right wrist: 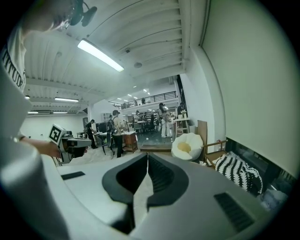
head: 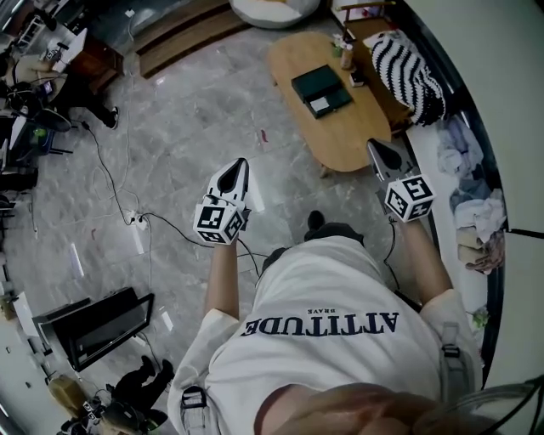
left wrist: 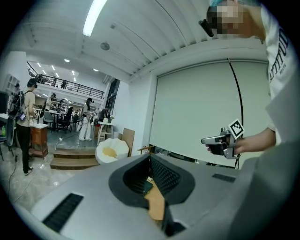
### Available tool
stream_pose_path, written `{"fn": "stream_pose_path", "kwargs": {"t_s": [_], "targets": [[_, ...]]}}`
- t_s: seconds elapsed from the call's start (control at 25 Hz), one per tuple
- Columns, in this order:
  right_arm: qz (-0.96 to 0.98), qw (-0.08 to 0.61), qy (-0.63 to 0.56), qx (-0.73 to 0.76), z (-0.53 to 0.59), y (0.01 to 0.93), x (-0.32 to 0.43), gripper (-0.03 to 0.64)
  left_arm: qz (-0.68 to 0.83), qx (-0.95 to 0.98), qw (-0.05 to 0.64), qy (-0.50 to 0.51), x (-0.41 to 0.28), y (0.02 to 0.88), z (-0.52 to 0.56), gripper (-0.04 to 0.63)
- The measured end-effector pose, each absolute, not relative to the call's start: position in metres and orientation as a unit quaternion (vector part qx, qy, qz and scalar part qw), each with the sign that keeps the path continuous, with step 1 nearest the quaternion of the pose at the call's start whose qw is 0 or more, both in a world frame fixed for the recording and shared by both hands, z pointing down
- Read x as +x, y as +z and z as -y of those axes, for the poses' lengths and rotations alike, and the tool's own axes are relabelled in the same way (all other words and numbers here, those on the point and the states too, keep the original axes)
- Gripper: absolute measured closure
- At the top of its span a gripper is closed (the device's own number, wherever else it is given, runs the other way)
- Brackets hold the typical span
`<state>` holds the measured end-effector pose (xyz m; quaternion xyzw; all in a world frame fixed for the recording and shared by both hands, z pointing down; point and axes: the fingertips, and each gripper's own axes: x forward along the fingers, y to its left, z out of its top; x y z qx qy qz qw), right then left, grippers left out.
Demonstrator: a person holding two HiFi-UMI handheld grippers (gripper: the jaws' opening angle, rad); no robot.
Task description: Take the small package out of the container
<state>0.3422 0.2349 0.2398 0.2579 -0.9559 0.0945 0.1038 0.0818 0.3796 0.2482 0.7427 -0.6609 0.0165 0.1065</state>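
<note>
A low wooden table [head: 340, 136] stands ahead of me on the marble floor. On it lies a dark green container [head: 316, 85], with a small paler item [head: 321, 105] at its near end; too small to tell what it is. My left gripper [head: 240, 164] hangs over the floor, left of the table, jaws shut and empty. My right gripper [head: 375, 145] is held just above the table's near right edge, also shut with nothing in it. Past the left gripper [left wrist: 150, 157] jaws, a strip of the table [left wrist: 155, 206] shows. The right gripper [right wrist: 147, 154] points level into the room.
Small bottles [head: 347, 53] stand at the table's far end. A black-and-white striped cushion [head: 412, 72] lies to its right, with heaped clothes [head: 472, 204] nearer. Cables and a power strip [head: 136, 231] cross the floor at left. A white beanbag [head: 272, 8] sits behind the table.
</note>
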Motion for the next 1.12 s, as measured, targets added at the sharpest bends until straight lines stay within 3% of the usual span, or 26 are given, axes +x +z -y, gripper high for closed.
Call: {"fn": "stream_pose_path", "kwargs": {"t_s": [0.56,1.12], "targets": [[0.958,0.108,0.109,0.240,-0.158,0.253,0.325,0.595,0.666,0.736,0.118,0.028,0.073,0.253,-0.307,0.572],[0.950,0.116,0.108,0.270,-0.117,0.260,0.271,0.595,0.636,0.762,0.116,0.038,0.012,0.262,-0.247,0.572]]}}
